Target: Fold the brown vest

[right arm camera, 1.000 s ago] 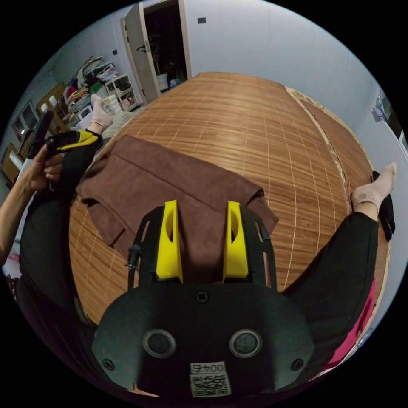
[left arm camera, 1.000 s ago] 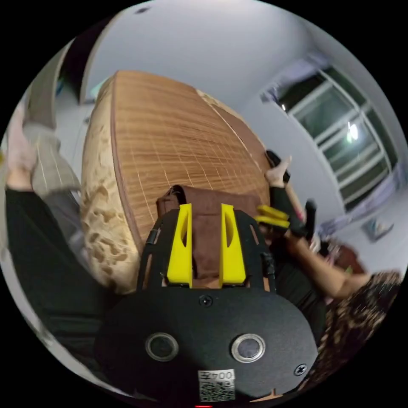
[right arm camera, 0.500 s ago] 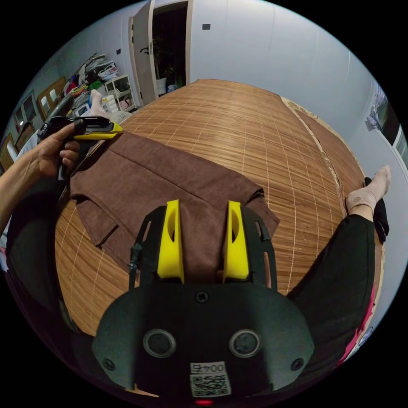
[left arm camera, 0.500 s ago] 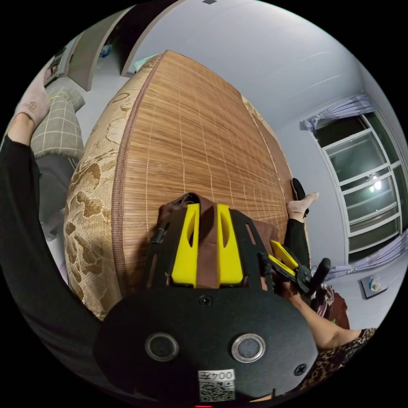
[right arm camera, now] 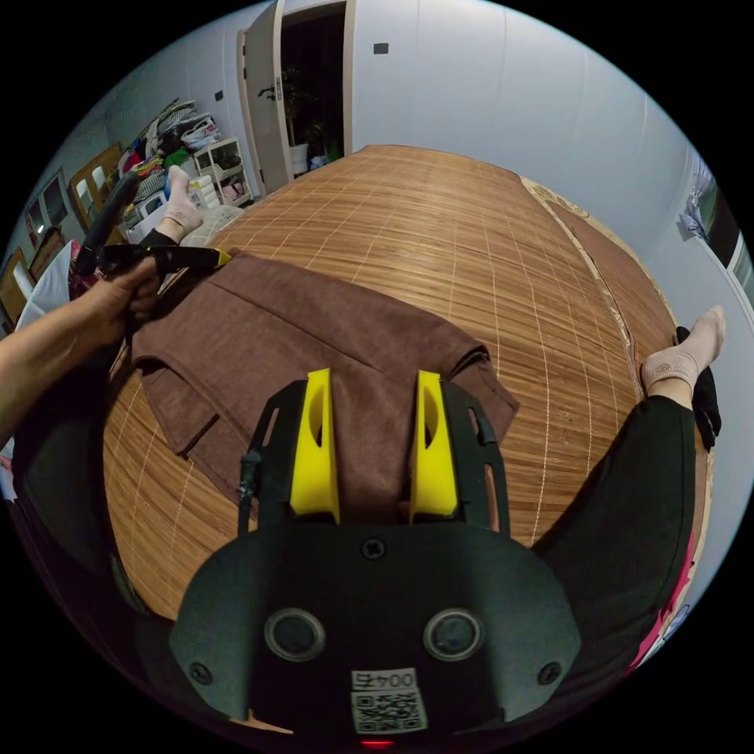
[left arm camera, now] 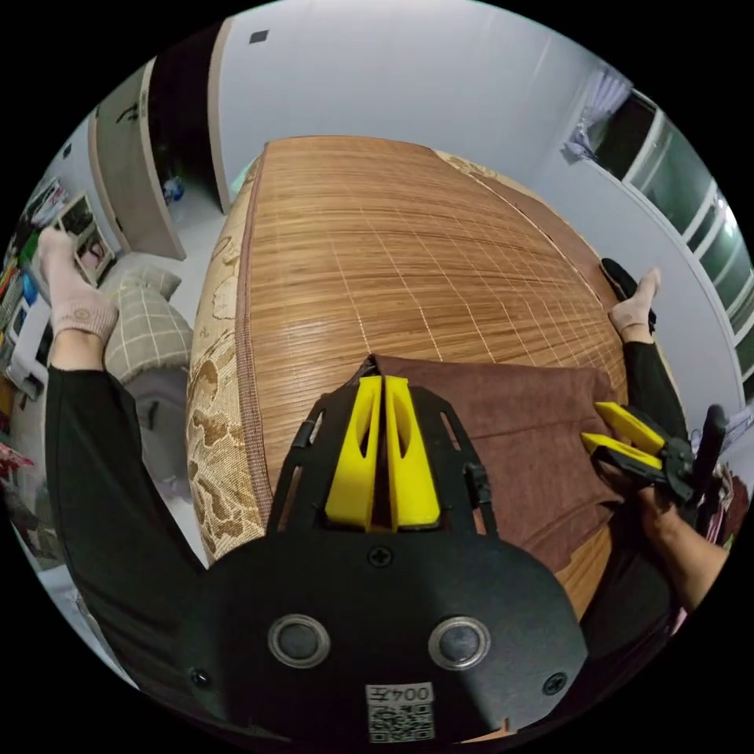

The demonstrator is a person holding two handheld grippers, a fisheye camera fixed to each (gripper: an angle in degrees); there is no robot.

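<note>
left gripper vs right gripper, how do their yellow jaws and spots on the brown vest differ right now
The left gripper has its jaws almost together, pinching a corner of the brown fabric vest; the right gripper has its jaws wide apart, over the vest's near edge. Both have yellow jaws on black frames, above the bamboo mat.

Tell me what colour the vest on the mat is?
Brown. The vest shows best in the right gripper view.
</note>
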